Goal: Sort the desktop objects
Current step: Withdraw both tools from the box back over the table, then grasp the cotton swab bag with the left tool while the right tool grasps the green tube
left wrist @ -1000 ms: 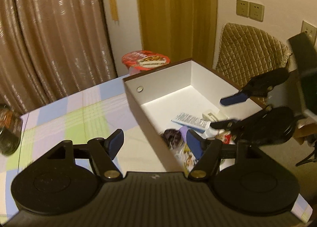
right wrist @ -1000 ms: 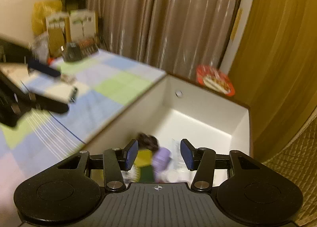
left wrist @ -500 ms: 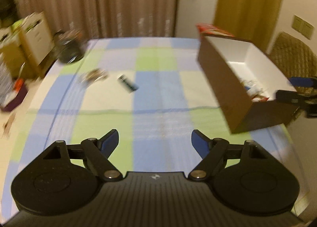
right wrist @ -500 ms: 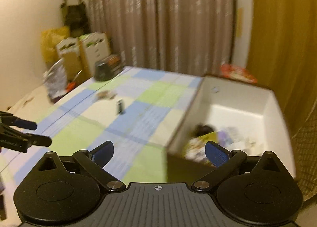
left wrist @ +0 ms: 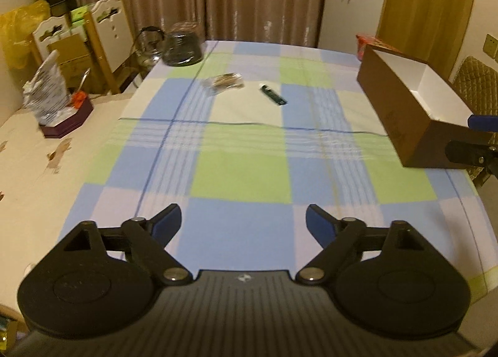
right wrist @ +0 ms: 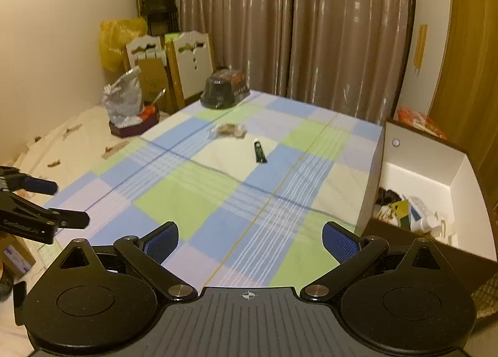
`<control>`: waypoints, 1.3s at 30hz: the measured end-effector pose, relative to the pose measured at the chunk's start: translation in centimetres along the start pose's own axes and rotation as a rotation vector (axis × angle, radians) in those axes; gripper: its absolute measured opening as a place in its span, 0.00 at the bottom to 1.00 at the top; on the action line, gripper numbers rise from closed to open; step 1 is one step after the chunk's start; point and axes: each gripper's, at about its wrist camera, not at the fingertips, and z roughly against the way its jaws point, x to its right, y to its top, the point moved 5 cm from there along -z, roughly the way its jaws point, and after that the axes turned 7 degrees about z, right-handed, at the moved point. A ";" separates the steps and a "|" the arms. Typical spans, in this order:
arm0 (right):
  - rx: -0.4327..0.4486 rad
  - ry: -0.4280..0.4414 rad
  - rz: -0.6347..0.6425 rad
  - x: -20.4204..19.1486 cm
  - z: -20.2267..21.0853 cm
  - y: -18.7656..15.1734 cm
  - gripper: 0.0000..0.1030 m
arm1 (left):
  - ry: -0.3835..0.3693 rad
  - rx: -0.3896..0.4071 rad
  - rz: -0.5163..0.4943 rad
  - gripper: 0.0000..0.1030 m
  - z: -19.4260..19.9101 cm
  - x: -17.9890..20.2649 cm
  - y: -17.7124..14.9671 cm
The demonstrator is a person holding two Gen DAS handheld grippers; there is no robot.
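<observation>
Left wrist view first: the table fills most of the shot, covered in a checked cloth of blue, green and pale squares. Next biggest is the box at the right edge, brown outside, white inside, open on top. From the right wrist you can see into it, and there's a jumble of small stuff piled at the near end: packets, something dark, bits of paper, too blurry to name properly.

Both tongs hang over bare cloth with nothing between them. Left gripper has its jaws spread wide and they've just been opening. Right gripper is spread about as wide as it goes, blue pads facing each other, having also just opened up.

Far side of the table, well apart from the box: a dark jar near the back edge, a clear crinkly packet with something brownish inside, and just beside that, not touching, a slim dark green tube lying flat with a white tip.
</observation>
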 end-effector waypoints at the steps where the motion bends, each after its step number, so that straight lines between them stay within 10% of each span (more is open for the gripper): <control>1: -0.009 0.000 0.002 -0.4 -0.1 -0.1 0.98 | 0.006 0.001 0.003 0.91 0.4 -0.4 -0.3; 28: -0.012 0.113 0.065 2.4 -5.4 1.8 0.98 | 0.012 0.000 0.053 0.96 -3.9 0.1 4.8; 39: -0.035 0.078 0.009 3.7 -9.1 3.9 0.98 | -0.043 0.024 -0.267 0.91 -10.1 0.6 12.5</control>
